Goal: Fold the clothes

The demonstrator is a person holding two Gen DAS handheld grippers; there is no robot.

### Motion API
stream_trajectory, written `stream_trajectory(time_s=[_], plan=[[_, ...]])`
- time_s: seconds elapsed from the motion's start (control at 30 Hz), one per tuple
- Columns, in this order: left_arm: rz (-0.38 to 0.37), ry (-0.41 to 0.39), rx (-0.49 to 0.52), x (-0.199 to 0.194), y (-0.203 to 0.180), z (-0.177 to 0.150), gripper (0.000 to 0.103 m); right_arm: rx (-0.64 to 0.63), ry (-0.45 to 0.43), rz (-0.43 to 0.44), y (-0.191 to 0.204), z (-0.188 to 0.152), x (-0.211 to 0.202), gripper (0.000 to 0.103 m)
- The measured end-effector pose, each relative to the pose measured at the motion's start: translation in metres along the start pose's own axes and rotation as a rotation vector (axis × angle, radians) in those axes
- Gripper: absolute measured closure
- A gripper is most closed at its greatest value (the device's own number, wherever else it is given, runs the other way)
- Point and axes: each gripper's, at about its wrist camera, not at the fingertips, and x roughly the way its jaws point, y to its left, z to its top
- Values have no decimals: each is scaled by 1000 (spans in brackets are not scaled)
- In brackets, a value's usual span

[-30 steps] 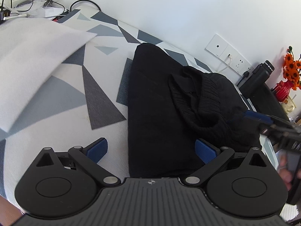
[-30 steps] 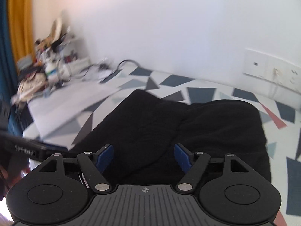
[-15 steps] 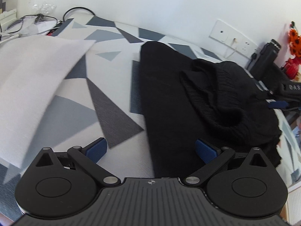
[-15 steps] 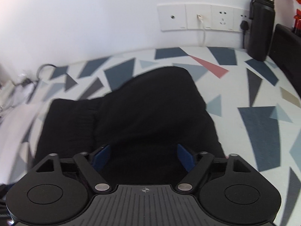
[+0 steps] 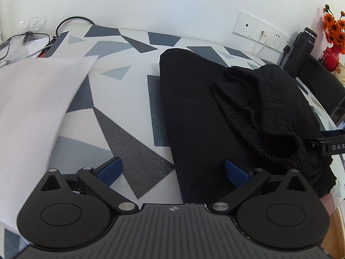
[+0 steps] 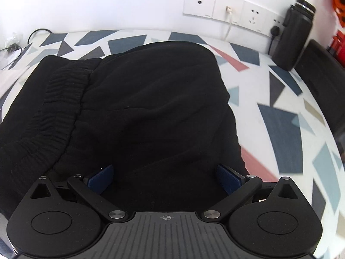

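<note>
The black garment (image 6: 140, 108) lies partly doubled on the worktop (image 5: 120, 99), ribbed waistband (image 5: 265, 116) bunched at 3 o'clock; your left gripper (image 5: 172, 170) and right gripper (image 6: 163, 179) have fingers spread, empty; pinching one layer could drag the fold apart.

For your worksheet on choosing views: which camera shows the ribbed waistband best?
The left wrist view: the ribbed waistband curls up, facing the camera, lit enough to show its knit. The right wrist view shows the band only obliquely at the left edge.

White wall (image 5: 172, 2), socket panel (image 6: 224, 8), patterned tabletop (image 5: 120, 99).
</note>
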Motion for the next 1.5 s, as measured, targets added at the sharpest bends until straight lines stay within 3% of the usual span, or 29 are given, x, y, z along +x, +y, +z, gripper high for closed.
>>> stream_trajectory(time_s=[0.3, 0.6, 0.73, 0.9, 1.0, 1.17, 1.27, 1.5], plan=[[-31, 5, -101, -5, 15, 32, 0, 124, -95, -51, -17, -13, -25, 1], [-192, -19, -67, -2, -28, 80, 0, 229, -168, -78, -48, -23, -50, 1], [-189, -11, -67, 0, -44, 85, 0, 272, -193, -83, -64, -28, -61, 1], [-181, 4, -51, -8, -48, 80, 0, 552, -291, -95, -128, -28, -122, 1], [-177, 10, -18, -13, -53, 77, 0, 738, -323, -20, -162, -38, -152, 1], [-253, 19, 60, -17, -74, 66, 0, 820, -313, -14, -177, -60, -168, 1], [-307, 80, 40, -7, -83, 54, 0, 772, -271, -124, -176, -73, -170, 1], [-391, 159, 39, 7, -99, 29, 0, 845, -185, -288, -181, -123, -172, 1]])
